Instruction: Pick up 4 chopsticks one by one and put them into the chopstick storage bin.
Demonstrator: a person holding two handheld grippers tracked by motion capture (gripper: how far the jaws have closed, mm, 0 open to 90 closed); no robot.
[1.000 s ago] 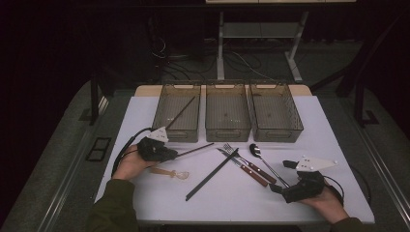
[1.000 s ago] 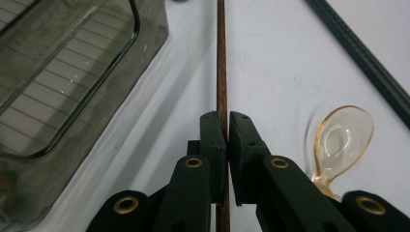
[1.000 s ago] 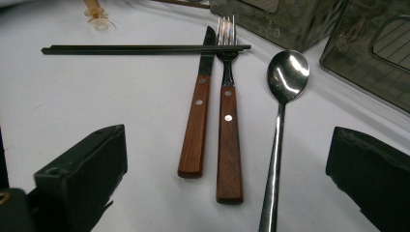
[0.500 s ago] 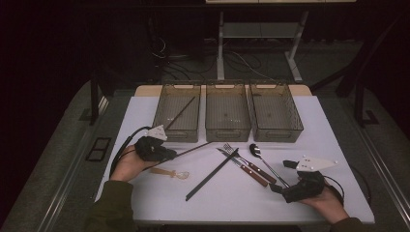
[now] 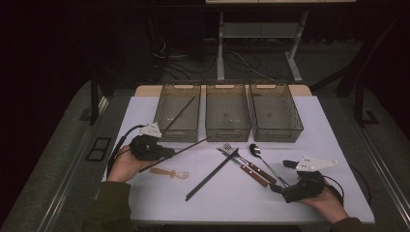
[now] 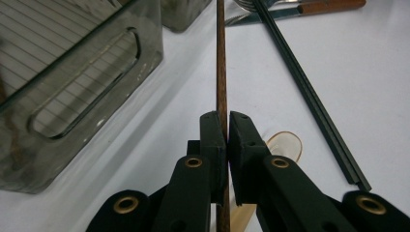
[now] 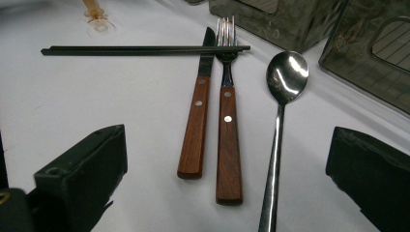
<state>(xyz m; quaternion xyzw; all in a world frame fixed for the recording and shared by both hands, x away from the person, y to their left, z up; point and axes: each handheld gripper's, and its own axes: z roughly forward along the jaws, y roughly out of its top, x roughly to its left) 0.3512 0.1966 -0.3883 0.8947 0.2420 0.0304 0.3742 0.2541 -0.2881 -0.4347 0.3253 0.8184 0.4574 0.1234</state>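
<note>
From the high view we see the left tool (image 5: 167, 152) near the left edge of the white table (image 5: 309, 121), its jaws pinching a brown chopstick (image 5: 188, 146) close to one end, so that the stick runs rightward and slightly away toward the near wall of the middle bin (image 5: 227, 130). Three smoky bins stand in a row at the far side; the left bin (image 5: 169, 133) holds another dark stick leaning inside it. Just near of the left tool lies a small amber spoon (image 5: 170, 172), and a pair of black chopsticks (image 5: 212, 174) lies slantwise at the table's centre, crossing the knife (image 5: 241, 166) and fork (image 5: 249, 164). A metal spoon (image 5: 263, 159) lies to their right. The right tool (image 5: 280, 176) rests at the near right, jaws spread and holding nothing. In the left gripper view we see the left tool (image 6: 226, 130) pressed tight on the brown chopstick (image 6: 221, 72), which runs straight ahead past the left bin (image 6: 72, 96); the black chopsticks (image 6: 309, 96) lie to the right and the amber spoon (image 6: 285, 145) peeks out beneath the jaws. In the right gripper view the right tool (image 7: 227, 159) stands wide apart over the wooden-handled knife (image 7: 196, 125), fork (image 7: 227, 140) and metal spoon (image 7: 285, 77), touching none, with the black chopsticks (image 7: 140, 49) lying across the blade and tines beyond.
</note>
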